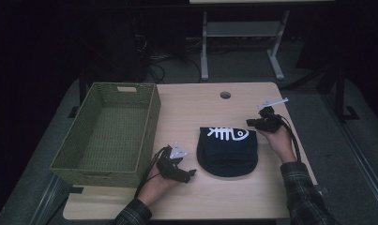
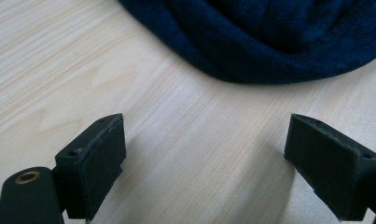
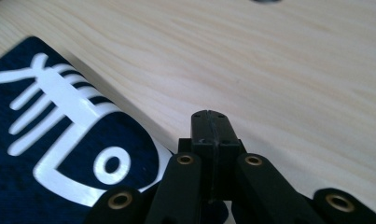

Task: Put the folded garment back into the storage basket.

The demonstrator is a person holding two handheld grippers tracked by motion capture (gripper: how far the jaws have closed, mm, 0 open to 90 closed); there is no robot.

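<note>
We judge we are at the approach step. The dark navy knitted cap with a white fishbone print [image 1: 227, 151] lies flat on the light wooden table [image 1: 252, 197], right of the green woven basket [image 1: 109, 133]. Our left gripper [image 2: 204, 154] has its 2 jaws wide apart just before the cap's rim; our right gripper [image 3: 209, 122] has its jaws pressed together on nothing, at the cap's far corner. Next, the right must open to pinch the cloth.

High view dim, dark surroundings, only table [image 1: 215, 197] lit. Both gripper views bright, even lighting; near jaws soft-focused, soft shadows beneath them, slight blur at edges.
</note>
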